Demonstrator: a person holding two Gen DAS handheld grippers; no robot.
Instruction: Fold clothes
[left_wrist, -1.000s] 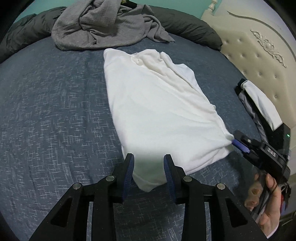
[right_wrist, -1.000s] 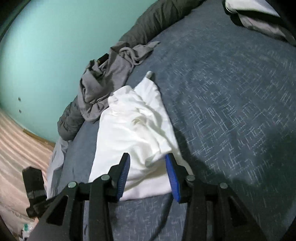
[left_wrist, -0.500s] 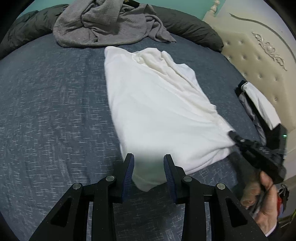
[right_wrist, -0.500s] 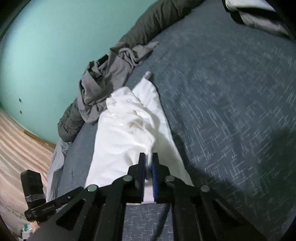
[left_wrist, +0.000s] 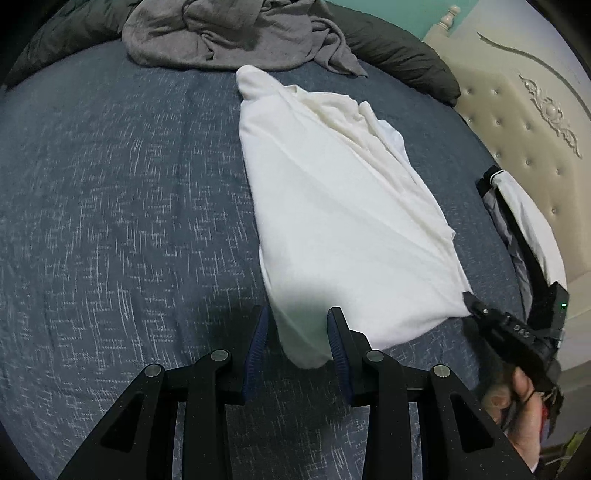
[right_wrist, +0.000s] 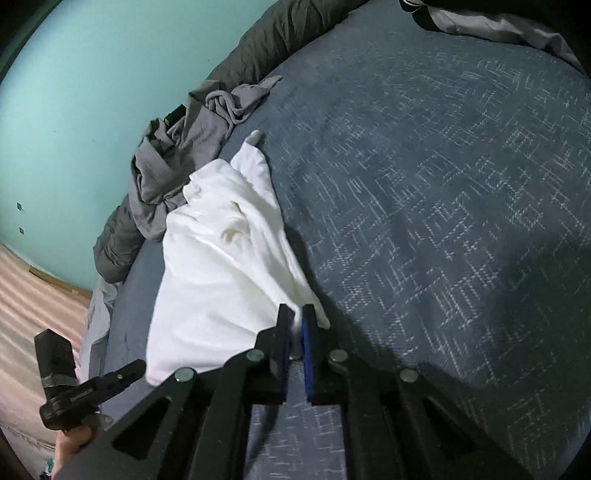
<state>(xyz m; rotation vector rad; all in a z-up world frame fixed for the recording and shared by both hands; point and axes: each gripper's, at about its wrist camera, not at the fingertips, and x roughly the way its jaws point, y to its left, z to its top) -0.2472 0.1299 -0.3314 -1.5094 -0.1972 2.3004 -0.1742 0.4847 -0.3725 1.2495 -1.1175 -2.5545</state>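
I see a dark blue bedspread (left_wrist: 110, 206) with a pale crosshatch fleck covering the whole bed surface. I see a dark grey quilted duvet (left_wrist: 399, 55) bunched in a roll along the far edge of the bed, against a turquoise wall (right_wrist: 92, 81). At the right of the left wrist view I see a cream tufted headboard (left_wrist: 524, 140) with carved scroll ornament and a turned post. In the right wrist view I see a pinkish striped floor (right_wrist: 26, 295) beside the bed.
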